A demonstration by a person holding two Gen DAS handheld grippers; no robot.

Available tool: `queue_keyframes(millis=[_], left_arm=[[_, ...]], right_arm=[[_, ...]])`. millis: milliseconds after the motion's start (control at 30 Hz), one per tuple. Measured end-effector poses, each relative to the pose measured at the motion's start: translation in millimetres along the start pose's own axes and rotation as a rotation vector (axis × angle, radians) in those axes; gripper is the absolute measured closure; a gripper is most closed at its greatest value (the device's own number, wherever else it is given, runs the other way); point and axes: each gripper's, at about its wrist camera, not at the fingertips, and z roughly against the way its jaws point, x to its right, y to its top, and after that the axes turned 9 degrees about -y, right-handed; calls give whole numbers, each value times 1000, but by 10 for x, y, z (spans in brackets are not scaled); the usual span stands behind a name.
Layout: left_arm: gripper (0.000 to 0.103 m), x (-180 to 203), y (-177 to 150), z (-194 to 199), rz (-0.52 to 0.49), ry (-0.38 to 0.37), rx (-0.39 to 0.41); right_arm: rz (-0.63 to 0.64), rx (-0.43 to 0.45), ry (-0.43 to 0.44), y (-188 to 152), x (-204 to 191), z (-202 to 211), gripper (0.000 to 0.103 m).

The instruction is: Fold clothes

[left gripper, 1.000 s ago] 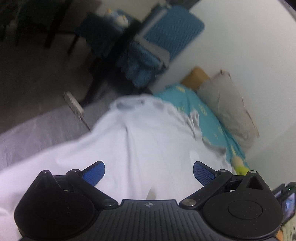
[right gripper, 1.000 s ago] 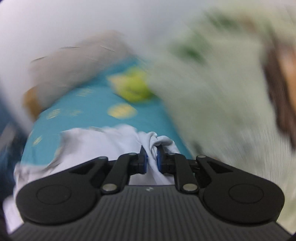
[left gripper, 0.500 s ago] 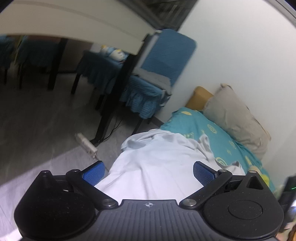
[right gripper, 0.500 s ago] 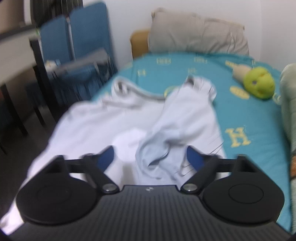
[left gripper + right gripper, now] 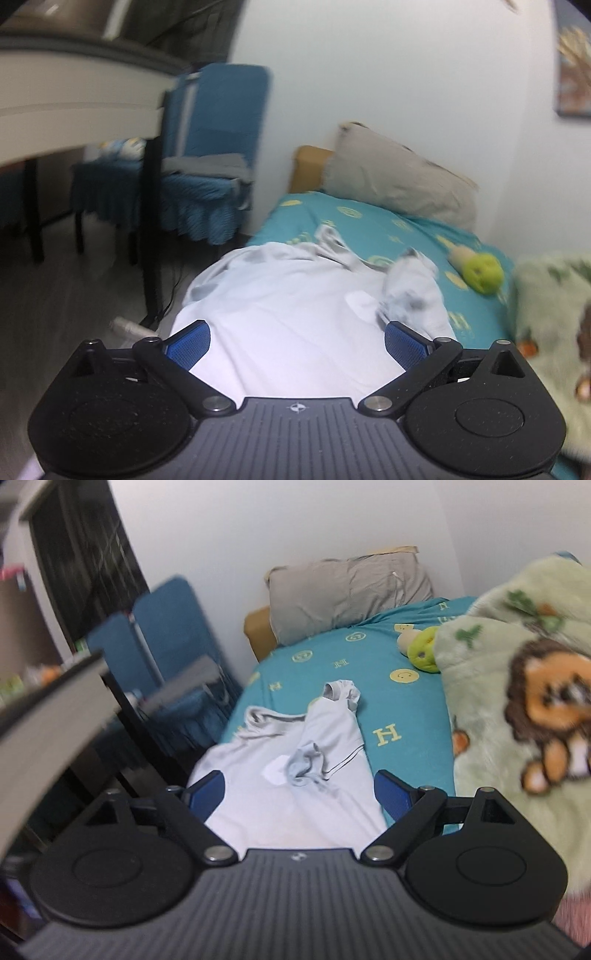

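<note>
We hold both grippers, left gripper (image 5: 297, 339) and right gripper (image 5: 299, 788), spread wide and empty above a white shirt (image 5: 295, 775) lying rumpled on a teal bedsheet (image 5: 402, 716) printed with yellow "H" letters.

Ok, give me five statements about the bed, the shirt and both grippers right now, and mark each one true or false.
1. The right gripper grips the white shirt. False: it is open, holding nothing.
2. The left gripper is open. True.
3. One sleeve lies folded across the shirt's body. True.
4. The grey pillow lies on the shirt. False: it sits at the head of the bed, apart from it.
5. The bedsheet is teal. True.
</note>
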Motion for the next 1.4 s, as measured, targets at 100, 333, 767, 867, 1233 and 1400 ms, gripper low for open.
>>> queue_keyframes(millis=[100,333,767,867,1233,1400], left_arm=[[1,282,-109,-26,-168,-5,-1],[4,837,-235,-530,-454,-107,-31],[30,1563,-57,-2466,-804,-323,-147],[48,1578,-157,-2742,-839,-333,-195],[96,829,541,-2635,-184,-439,-117],[97,48,874,-2641,239,-326,-29]], right_arm=[[-46,26,-20,-25,163,128,14],[-67,82,-88,130,541,-78,14],[-194,79,-195,214,1133,-676,14],[-193,53,-203,198,1157,-828,14],[-165,44,-210,124,1043,-889,14],[-126,46,-202,74,924,-856,14]])
